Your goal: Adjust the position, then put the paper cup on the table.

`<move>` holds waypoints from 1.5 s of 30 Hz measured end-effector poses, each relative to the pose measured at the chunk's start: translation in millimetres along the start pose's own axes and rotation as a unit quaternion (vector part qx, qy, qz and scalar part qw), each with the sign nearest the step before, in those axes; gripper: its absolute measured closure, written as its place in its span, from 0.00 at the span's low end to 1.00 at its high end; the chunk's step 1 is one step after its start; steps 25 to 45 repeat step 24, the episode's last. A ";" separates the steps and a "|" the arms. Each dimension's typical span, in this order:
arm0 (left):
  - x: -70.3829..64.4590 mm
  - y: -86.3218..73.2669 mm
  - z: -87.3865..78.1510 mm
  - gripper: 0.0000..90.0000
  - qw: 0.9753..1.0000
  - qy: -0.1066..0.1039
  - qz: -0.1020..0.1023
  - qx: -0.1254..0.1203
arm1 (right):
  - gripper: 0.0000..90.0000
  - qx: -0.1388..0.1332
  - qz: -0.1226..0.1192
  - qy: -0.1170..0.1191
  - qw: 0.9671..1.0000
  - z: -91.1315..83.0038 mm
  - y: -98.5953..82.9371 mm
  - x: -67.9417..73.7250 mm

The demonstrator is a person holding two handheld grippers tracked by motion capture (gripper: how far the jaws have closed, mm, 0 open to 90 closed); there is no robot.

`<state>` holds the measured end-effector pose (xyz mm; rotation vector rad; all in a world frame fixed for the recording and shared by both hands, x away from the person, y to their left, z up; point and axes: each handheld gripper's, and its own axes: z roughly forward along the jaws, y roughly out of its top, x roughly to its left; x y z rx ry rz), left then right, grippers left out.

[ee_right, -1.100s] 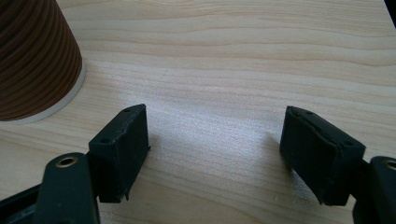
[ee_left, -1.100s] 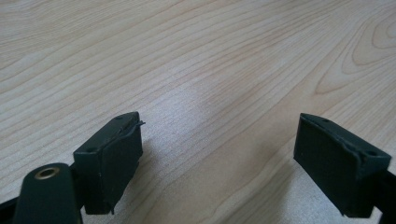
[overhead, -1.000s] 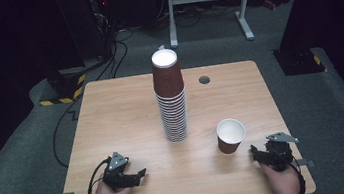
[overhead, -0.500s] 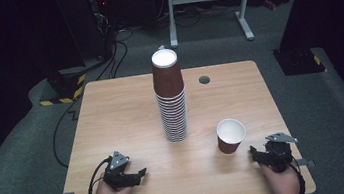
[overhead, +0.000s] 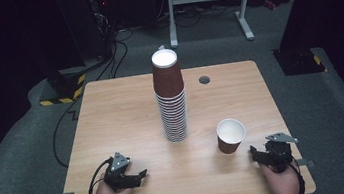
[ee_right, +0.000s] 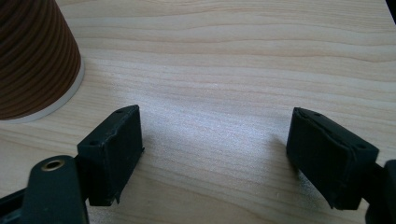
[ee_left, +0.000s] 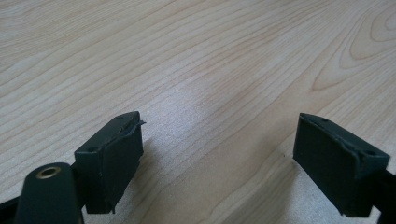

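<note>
At the bottom left of the high view the left gripper (overhead: 142,173) rests low on the wooden table (overhead: 112,115), its jaws spread wide with nothing between them, and its own view shows bare wood grain between the two black pads (ee_left: 114,158). At the bottom right the right gripper (overhead: 254,153) sits the same way, jaws wide and empty, pointing toward the single brown paper cup (overhead: 231,136), which stands upright just beside it, mouth up, right of centre in the lower half of the frame. In the right gripper view that cup (ee_right: 35,56) fills the upper left corner, near the left pad (ee_right: 114,154) but apart from it. Farther back, at the middle of the table, rises the tall stack of brown cups (overhead: 170,97), and beyond it, toward the upper right of the tabletop, a small round grommet hole (overhead: 204,79). The single cup is light and thin-walled, so a sideways approach would likely push it over or send it sliding, and too hard a squeeze would probably crush its rim. The stack looks top-heavy; a nudge near its top, or a cup set down off-centre, could topple the whole column.
</note>
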<state>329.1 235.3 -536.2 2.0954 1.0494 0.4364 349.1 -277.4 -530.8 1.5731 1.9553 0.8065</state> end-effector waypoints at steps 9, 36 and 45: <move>0.6 0.3 0.1 0.19 1.000 -0.004 -0.005 0.000 | 0.20 0.001 0.001 -0.001 1.000 0.2 0.2 -0.4; 2.3 1.6 1.1 0.19 1.000 -0.011 -0.005 -0.001 | 0.18 0.003 0.001 0.000 1.000 0.6 0.5 -0.4; 2.3 1.6 1.1 0.19 1.000 -0.011 -0.005 -0.001 | 0.18 0.003 0.001 0.000 1.000 0.6 0.5 -0.4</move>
